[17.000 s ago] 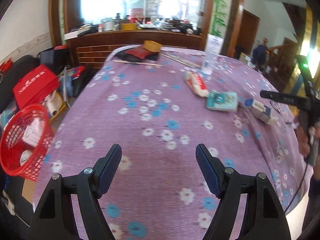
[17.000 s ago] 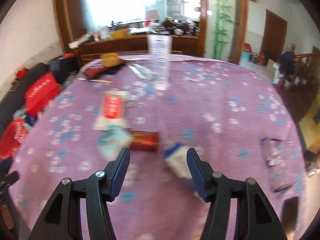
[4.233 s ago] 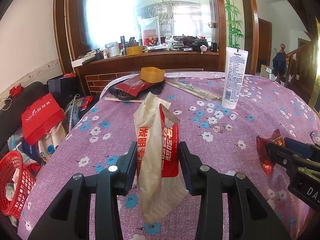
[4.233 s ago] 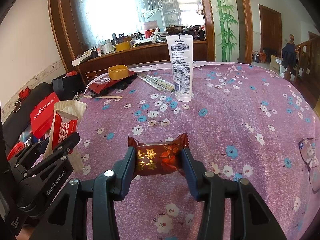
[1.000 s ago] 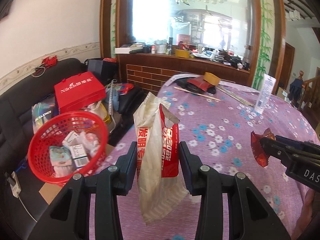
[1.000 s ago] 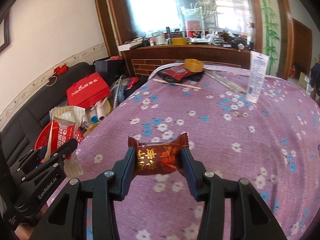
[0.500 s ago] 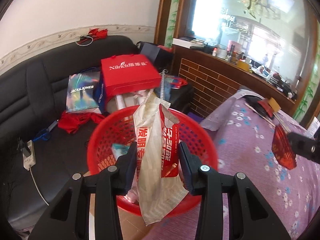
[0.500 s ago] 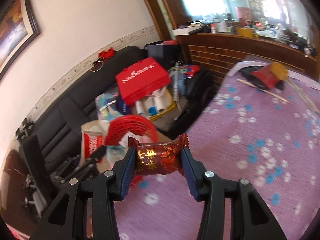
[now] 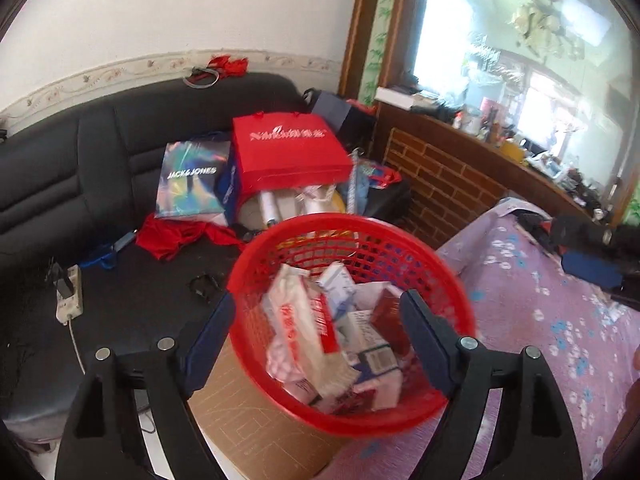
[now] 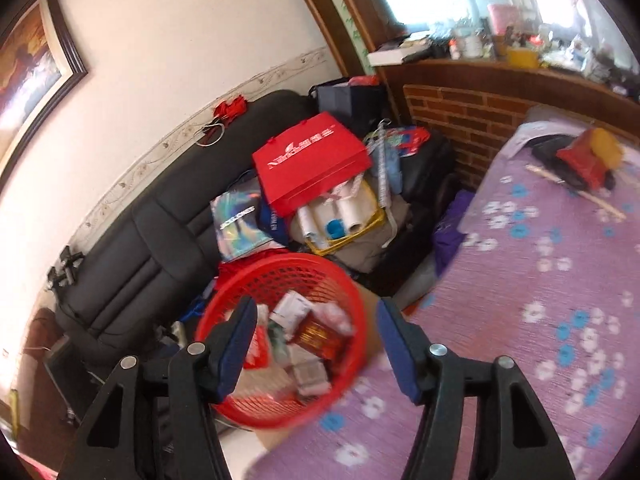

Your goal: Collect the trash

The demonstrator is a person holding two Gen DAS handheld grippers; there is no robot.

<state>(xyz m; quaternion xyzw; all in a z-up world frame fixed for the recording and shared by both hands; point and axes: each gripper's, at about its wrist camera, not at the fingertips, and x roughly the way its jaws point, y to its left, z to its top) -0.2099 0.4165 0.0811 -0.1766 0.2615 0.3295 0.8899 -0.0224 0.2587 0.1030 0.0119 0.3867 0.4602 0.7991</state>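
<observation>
Both grippers are hanging wide open and empty over the red basket (image 9: pixel 460 300): I am seeing the left gripper (image 9: pixel 316 328) spread around the pile of trash, with the white-and-red snack bag (image 9: pixel 304 332) lying in it, and the right gripper (image 10: pixel 316 336) looking down on the red candy wrapper (image 10: pixel 318 336) lying among the cartons. From either gripper the basket is lying straight ahead and below, just off the edge of the tabletop (image 10: pixel 540 300), so any further trash is lying behind me to the right on the purple floral cloth, nearer the right gripper, I judge.
</observation>
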